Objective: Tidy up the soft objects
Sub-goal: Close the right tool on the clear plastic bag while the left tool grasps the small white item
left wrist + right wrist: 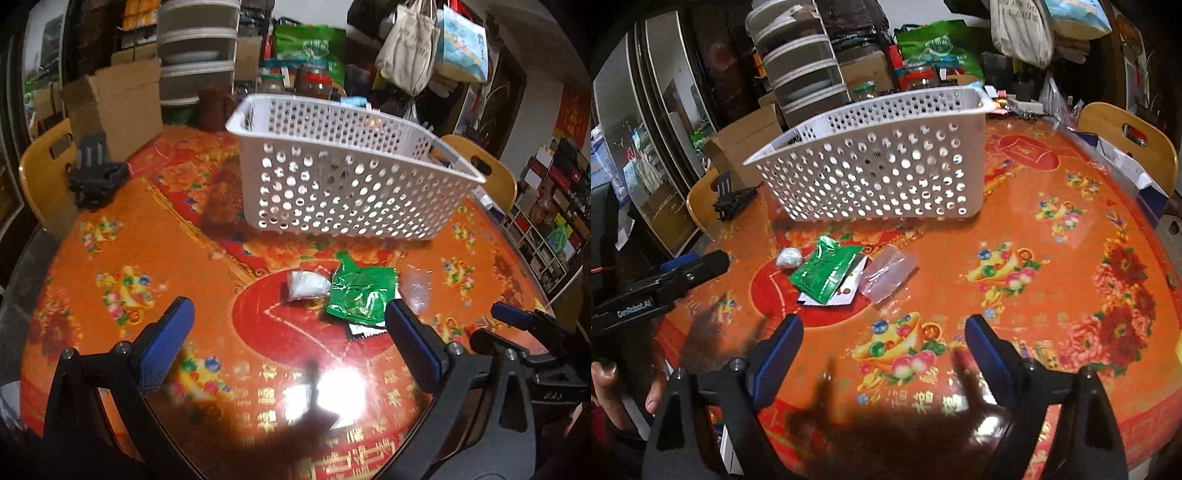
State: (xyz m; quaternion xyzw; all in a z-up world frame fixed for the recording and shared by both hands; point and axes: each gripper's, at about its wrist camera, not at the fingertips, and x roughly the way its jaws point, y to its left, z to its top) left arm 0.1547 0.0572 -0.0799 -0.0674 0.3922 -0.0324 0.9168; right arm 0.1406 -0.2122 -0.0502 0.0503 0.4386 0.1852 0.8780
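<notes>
A green foil packet (pixel 823 269) lies flat near the middle of the worktop (pixel 1052 280), its long axis running from 7 to 1 o'clock in the right wrist view, over a white printed sachet (pixel 846 291). A small white bundle (pixel 789 257) sits just beside it at 10 o'clock, a clear plastic bag (pixel 888 273) at 3 o'clock. Beyond stands a white perforated basket (pixel 882 162). The left hand-held gripper (pixel 290 343) and the right hand-held gripper (pixel 884 347) hover released, grasping nothing.
</notes>
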